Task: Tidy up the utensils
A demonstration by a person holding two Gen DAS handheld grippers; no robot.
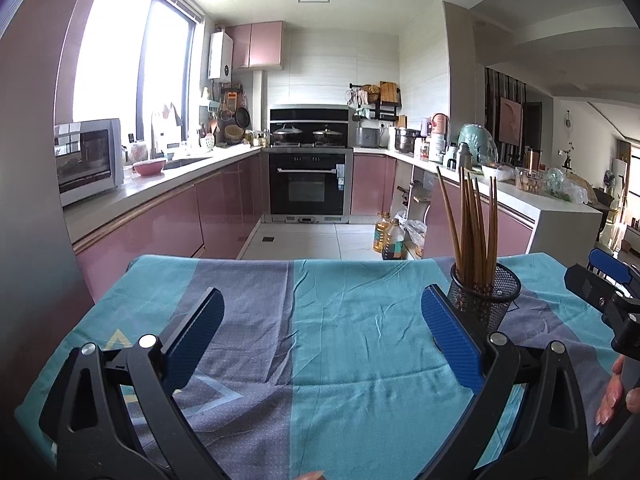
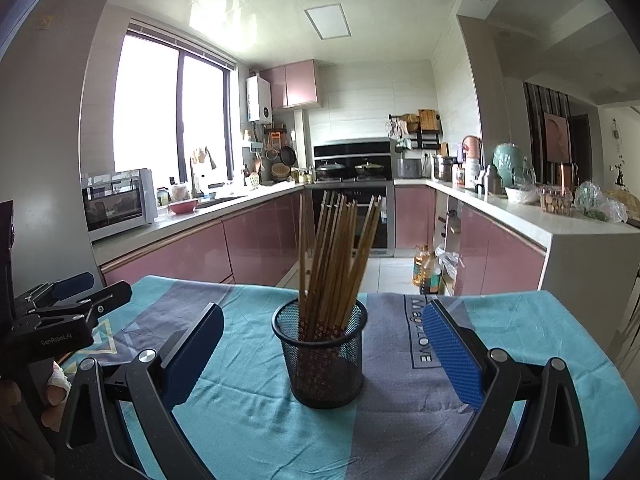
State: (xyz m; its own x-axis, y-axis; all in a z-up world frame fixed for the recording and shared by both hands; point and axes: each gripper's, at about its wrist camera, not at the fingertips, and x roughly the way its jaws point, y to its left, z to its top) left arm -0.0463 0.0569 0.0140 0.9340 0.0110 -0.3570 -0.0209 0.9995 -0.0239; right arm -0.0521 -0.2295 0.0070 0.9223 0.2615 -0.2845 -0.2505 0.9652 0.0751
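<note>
Left wrist view: my left gripper (image 1: 322, 332), jaws wide apart, nothing between its blue pads, hovering over the table cloth (image 1: 340, 320) in teal and grey-blue bands. The black mesh cup (image 1: 485, 295) stands upright on the cloth, just beyond and to the right of the gripper's right finger; the wooden chopsticks (image 1: 474, 226) stand in the cup, fanned out. My right gripper (image 1: 608, 284) enters at the frame edge, right of the cup; I cannot tell its jaws from here. Right wrist view: my right gripper (image 2: 323, 342), jaws wide apart, holding nothing. The mesh cup (image 2: 326, 354) stands on the cloth (image 2: 404, 364) between the two fingers' lines but touching neither. The chopsticks (image 2: 338, 254) lean mostly rightward inside the cup. My left gripper (image 2: 72, 296) lies well left of the cup. Two oil bottles (image 2: 426, 270) stand on the floor beyond the cup.
</note>
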